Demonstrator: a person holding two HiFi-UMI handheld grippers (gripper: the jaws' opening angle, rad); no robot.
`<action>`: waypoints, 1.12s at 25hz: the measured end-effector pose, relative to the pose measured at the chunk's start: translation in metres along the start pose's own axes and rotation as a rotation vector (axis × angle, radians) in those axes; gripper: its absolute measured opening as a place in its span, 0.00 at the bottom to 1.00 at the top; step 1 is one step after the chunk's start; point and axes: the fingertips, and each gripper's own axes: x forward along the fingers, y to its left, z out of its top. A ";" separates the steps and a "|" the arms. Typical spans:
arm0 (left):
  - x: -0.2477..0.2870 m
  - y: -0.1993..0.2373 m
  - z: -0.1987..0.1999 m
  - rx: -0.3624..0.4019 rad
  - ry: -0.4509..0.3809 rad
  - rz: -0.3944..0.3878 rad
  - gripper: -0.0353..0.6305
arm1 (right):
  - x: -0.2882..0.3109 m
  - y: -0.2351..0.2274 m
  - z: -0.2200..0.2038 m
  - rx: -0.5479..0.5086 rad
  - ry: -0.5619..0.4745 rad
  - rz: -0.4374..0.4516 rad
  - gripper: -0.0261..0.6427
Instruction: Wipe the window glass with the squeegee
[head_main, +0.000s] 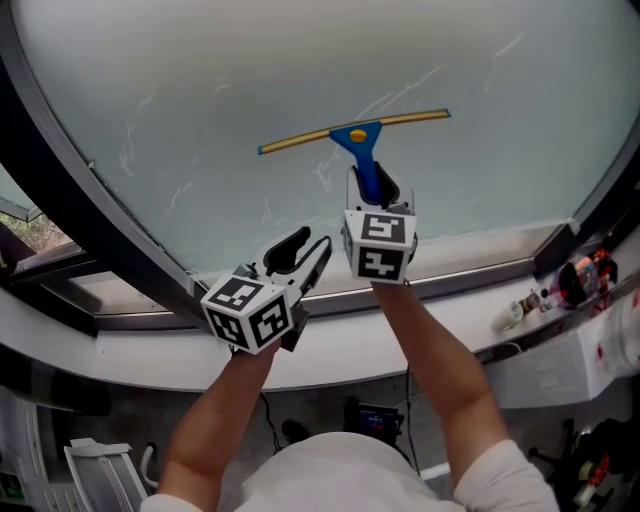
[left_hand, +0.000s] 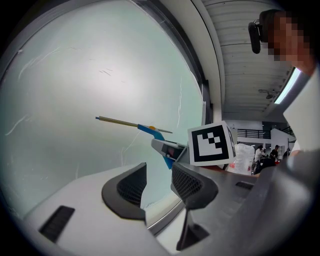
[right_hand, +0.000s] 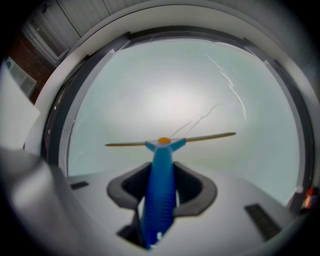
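A squeegee (head_main: 362, 140) with a blue handle and a long yellow blade lies flat against the frosted window glass (head_main: 300, 70). My right gripper (head_main: 378, 190) is shut on its blue handle (right_hand: 160, 185), with the blade (right_hand: 170, 140) across the pane just ahead. The left gripper view also catches the squeegee (left_hand: 142, 128) and the right gripper's marker cube (left_hand: 210, 143). My left gripper (head_main: 303, 255) hangs lower left near the sill, open and holding nothing, its dark pads (left_hand: 131, 187) apart.
A dark window frame (head_main: 80, 215) runs diagonally at left, and a grey sill (head_main: 470, 270) lies below the glass. Small tools and a red-tipped item (head_main: 580, 280) sit on the ledge at right. Thin streaks mark the glass.
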 end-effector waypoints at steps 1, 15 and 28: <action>0.000 0.001 -0.001 -0.002 0.002 0.000 0.33 | 0.000 0.000 -0.003 0.003 0.005 0.000 0.27; 0.007 0.011 -0.020 -0.028 0.035 0.000 0.33 | 0.002 0.001 -0.050 0.039 0.083 0.000 0.27; 0.011 0.017 -0.049 -0.066 0.074 0.004 0.33 | 0.000 0.000 -0.084 0.032 0.140 0.003 0.27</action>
